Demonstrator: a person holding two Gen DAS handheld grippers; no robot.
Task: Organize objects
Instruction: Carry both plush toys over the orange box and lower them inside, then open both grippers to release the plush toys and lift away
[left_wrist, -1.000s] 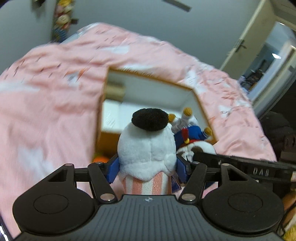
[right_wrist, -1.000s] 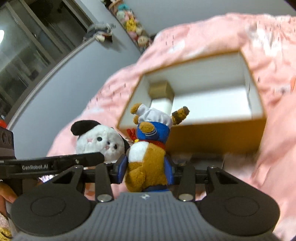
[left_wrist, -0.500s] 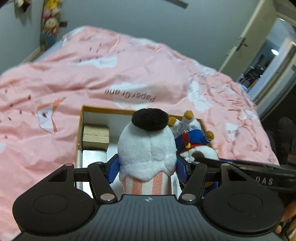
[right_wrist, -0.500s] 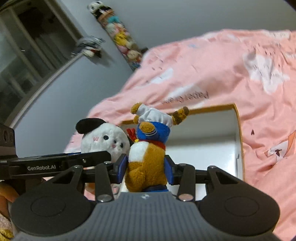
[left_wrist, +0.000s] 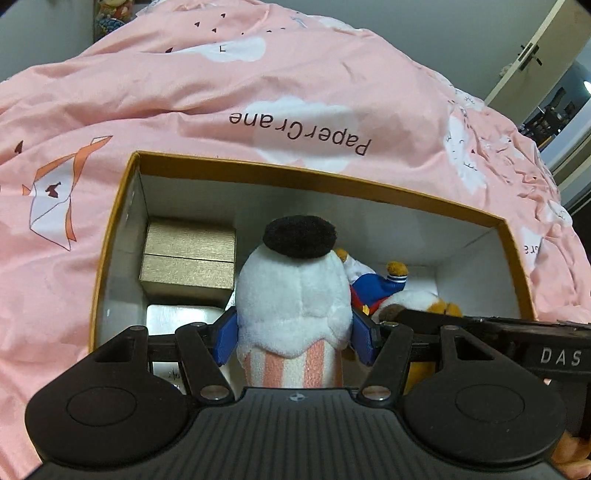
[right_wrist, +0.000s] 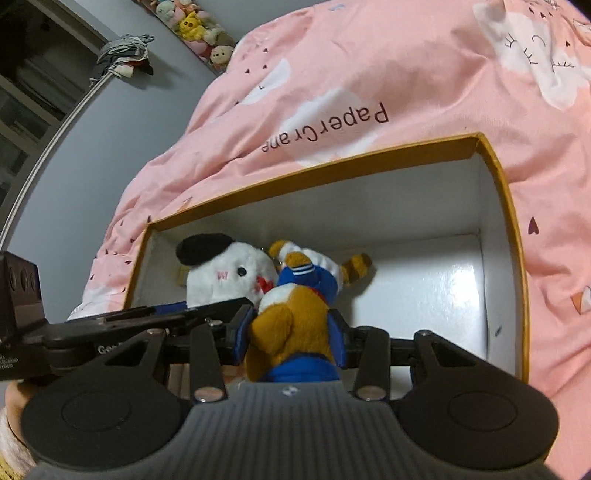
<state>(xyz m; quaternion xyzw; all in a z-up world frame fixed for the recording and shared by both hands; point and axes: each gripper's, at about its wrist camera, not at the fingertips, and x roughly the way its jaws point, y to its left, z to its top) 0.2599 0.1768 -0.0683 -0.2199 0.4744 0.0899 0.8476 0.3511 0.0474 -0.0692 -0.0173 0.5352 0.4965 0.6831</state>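
My left gripper (left_wrist: 295, 338) is shut on a white plush with a black beret (left_wrist: 293, 295) and holds it inside the orange-rimmed white box (left_wrist: 317, 177). My right gripper (right_wrist: 291, 338) is shut on a brown plush in a blue sailor suit (right_wrist: 295, 314), also inside the box (right_wrist: 509, 206). The two plushes touch side by side. The white plush also shows in the right wrist view (right_wrist: 225, 277); the sailor plush also shows in the left wrist view (left_wrist: 384, 288).
A gold cardboard box (left_wrist: 188, 258) and a silvery box (left_wrist: 181, 317) lie in the box's left end. The box's right part shows bare white floor (right_wrist: 424, 288). A pink quilt (left_wrist: 258, 85) surrounds the box. Plush toys (right_wrist: 195, 26) hang on the far wall.
Both grippers have moved forward and down with their plushes, from above the box's near edge to inside it. The box now fills both views.
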